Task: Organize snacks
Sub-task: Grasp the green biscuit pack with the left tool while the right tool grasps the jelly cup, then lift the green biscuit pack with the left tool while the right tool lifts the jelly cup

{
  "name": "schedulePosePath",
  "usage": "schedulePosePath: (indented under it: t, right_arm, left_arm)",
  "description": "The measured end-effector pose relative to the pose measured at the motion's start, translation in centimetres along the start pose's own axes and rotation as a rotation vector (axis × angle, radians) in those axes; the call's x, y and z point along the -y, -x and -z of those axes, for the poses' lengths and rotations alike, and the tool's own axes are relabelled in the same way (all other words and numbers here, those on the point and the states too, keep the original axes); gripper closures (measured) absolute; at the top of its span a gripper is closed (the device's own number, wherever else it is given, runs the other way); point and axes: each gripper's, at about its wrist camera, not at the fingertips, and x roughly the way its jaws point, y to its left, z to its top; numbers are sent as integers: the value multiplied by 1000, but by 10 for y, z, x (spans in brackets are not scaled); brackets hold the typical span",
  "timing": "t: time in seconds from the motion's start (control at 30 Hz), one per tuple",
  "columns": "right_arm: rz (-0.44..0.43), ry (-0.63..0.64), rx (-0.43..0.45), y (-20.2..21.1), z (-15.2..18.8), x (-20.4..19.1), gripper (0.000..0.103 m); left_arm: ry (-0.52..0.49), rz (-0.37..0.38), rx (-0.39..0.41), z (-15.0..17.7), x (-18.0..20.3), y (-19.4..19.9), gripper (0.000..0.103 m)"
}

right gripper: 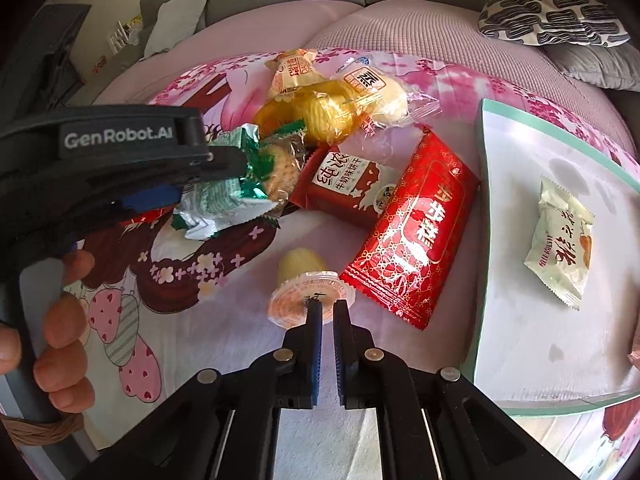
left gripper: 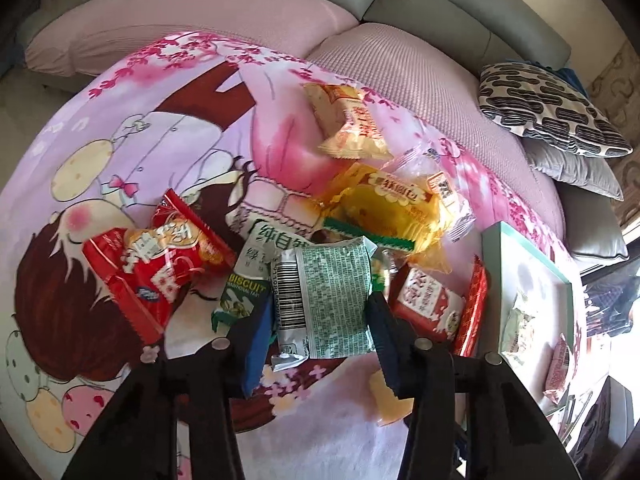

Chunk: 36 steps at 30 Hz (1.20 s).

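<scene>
While the left gripper [left gripper: 320, 312] tilts steeply down over the pink cartoon-printed blanket [left gripper: 120, 152], its blue-padded fingers [left gripper: 256, 340] pinch a silver-green foil biscuit packet [left gripper: 324, 296] from both sides, barcode face toward the camera. In the right wrist view the same gripper comes in from the left edge, held by a person's hand [right gripper: 60, 320] whose fingers curl round the handle, and the crumpled packet [right gripper: 224, 196] hangs from its tip just above the blanket.

A heap of snacks lies around the packet near the blanket's middle: a red foil pouch with white lettering [left gripper: 160, 268], a yellow plastic-wrapped cake [left gripper: 384, 216], an orange-and-white sachet [left gripper: 352, 124], and a small red-and-white biscuit box [left gripper: 424, 300].

Pointing steeply down as well, the right gripper [right gripper: 327, 312] has its fingers pressed nearly together, with only a thin slit between them, over the sealed lid of a small clear jelly cup [right gripper: 308, 300]; whether they touch it I cannot tell. A long red patterned wrapper [right gripper: 412, 228] lies just beside the cup. Toward the blanket's right edge sits a white tray with a teal rim [right gripper: 484, 200], with a white sachet [right gripper: 560, 248] inside it.
</scene>
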Motion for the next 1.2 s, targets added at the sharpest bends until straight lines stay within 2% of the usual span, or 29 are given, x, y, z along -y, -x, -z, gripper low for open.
schedulePosePath:
  t: [0.07,0.23,0.3,0.43,0.53,0.57,0.6,0.67,0.9,1.1,1.17,1.2]
  right_arm:
    - [-3,4,-11,-2,2,-1,94]
    - [4,17,-22,-4,5,-4,94]
    - [5,20,-21,-4,8,-4,94]
    - [8,22,-11,-2,10,-3,86]
    - [21,43,5,1,12,-5,73]
    - [23,48,10,2,12,-6,61]
    - [21,51,15,3,12,-7,42]
    - [8,51,22,3,12,-9,31]
    - [-26,60,10,-6,6,-16,31]
    - [-12,58,16,-16,1,-17,31]
    - [-21,42,23,-17,1,-15,31]
    - [-24,39,26,-17,0,-14,31]
  left_arm:
    - [1,-30,3,1,-4,3,54]
    - [34,-19,2,6,-18,11,54]
    - [39,-36,2,12,-23,16,55]
    - [72,-48,-3,25,-37,23,55]
    - [83,-44,0,28,-40,26,55]
    - [81,-43,2,28,-39,27,55]
    - [83,-47,-4,28,-38,27,55]
    - [81,-42,-8,29,-37,27,55]
    - [87,-42,-14,30,-38,27,57]
    - [99,-51,-59,31,-42,16,57]
    - [110,-47,-74,31,-43,13,55]
    - [113,-45,-75,31,-43,12,52]
